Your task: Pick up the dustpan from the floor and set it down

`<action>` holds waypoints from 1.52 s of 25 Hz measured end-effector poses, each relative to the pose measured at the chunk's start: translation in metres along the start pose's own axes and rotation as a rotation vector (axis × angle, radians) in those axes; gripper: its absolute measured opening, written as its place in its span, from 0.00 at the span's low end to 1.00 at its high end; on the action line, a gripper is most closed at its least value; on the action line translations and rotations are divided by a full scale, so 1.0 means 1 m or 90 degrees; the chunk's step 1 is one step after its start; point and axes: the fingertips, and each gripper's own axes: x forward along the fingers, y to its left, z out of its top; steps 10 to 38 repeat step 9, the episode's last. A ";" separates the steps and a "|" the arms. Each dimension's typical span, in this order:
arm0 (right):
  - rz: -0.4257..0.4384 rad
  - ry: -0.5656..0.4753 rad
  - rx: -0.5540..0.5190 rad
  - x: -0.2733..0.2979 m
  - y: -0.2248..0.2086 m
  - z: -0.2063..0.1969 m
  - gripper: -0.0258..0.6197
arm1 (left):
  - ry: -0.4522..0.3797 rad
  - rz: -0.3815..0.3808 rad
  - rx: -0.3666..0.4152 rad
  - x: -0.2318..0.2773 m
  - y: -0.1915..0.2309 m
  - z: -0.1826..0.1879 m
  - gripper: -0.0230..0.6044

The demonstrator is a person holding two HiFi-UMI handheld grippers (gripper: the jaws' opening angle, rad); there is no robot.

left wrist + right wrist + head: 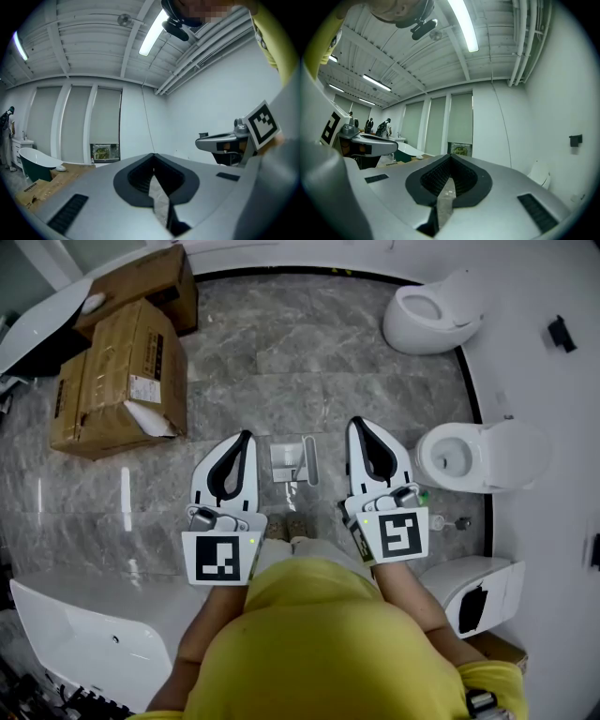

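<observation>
A small light-grey dustpan point(293, 460) lies on the marbled floor point(281, 362), straight ahead of the person's shoes. It shows only in the head view, between the two gripper tips and well below them. My left gripper point(246, 437) is held level to its left, jaws closed tip to tip and empty; its own view point(153, 154) looks out at a far wall and ceiling. My right gripper point(356, 423) is level on the dustpan's right, also shut with nothing in it point(450, 155). Neither gripper touches the dustpan.
Two cardboard boxes point(122, 381) stand at the left. White toilets point(431, 310) point(473, 456) sit along the curved platform at the right, with a third fixture point(473, 592) at lower right. A white bathtub point(84, 634) fills the lower left corner.
</observation>
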 end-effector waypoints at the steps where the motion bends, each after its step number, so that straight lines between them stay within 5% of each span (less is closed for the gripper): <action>1: 0.002 0.004 -0.002 0.000 0.000 -0.002 0.05 | 0.000 0.000 -0.002 0.000 0.000 0.000 0.04; 38: 0.006 0.023 0.002 0.003 0.000 -0.011 0.05 | -0.002 -0.008 0.004 0.002 0.002 -0.002 0.04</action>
